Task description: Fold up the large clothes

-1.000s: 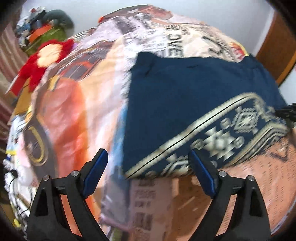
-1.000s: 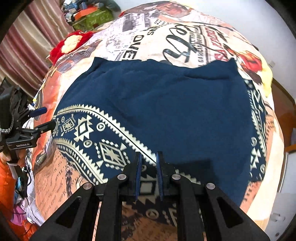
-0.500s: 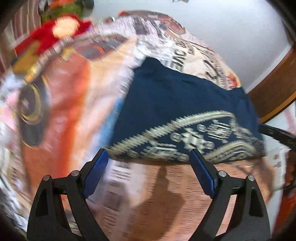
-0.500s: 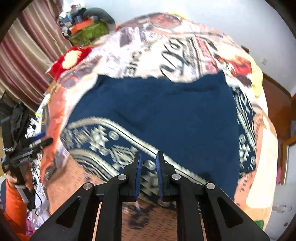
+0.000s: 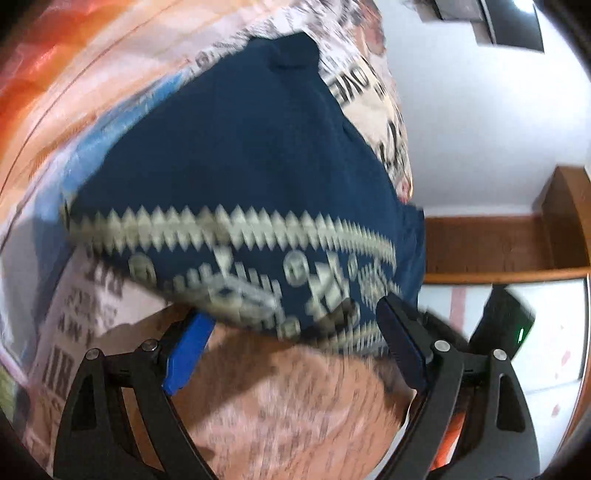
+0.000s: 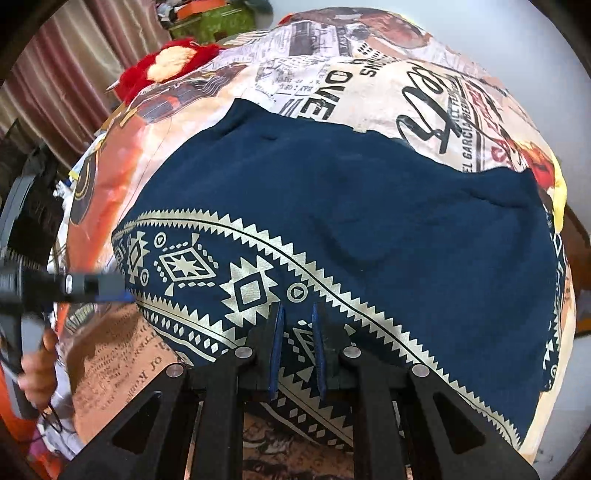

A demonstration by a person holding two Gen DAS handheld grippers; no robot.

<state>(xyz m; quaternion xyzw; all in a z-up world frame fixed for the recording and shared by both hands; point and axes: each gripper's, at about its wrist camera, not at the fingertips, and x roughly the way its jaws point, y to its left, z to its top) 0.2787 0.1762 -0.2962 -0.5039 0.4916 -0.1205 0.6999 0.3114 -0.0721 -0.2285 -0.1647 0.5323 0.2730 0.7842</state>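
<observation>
A navy blue garment (image 6: pixel 351 206) with a cream geometric border (image 6: pixel 251 291) lies spread flat on the printed bedspread (image 6: pixel 406 99). My right gripper (image 6: pixel 297 332) has its jaws nearly closed with a narrow gap, over the garment's patterned near hem; whether it pinches cloth I cannot tell. My left gripper (image 5: pixel 291 343) is open, its blue pads (image 5: pixel 184 354) straddling the garment's near-left corner (image 5: pixel 258 302), which bulges between them. It also shows at the left of the right wrist view (image 6: pixel 92 286), at the garment's corner.
A red plush toy (image 6: pixel 166 66) and a green box (image 6: pixel 218 22) lie at the bed's far left, by striped curtains (image 6: pixel 74 74). A wooden ledge (image 5: pixel 498 247) and white wall (image 5: pixel 480 110) lie beyond the bed's right side.
My left gripper has swung right and dropped close to the garment's corner, which now sits between its open pads. My right gripper has lowered slightly over the hem, its gap unchanged.
</observation>
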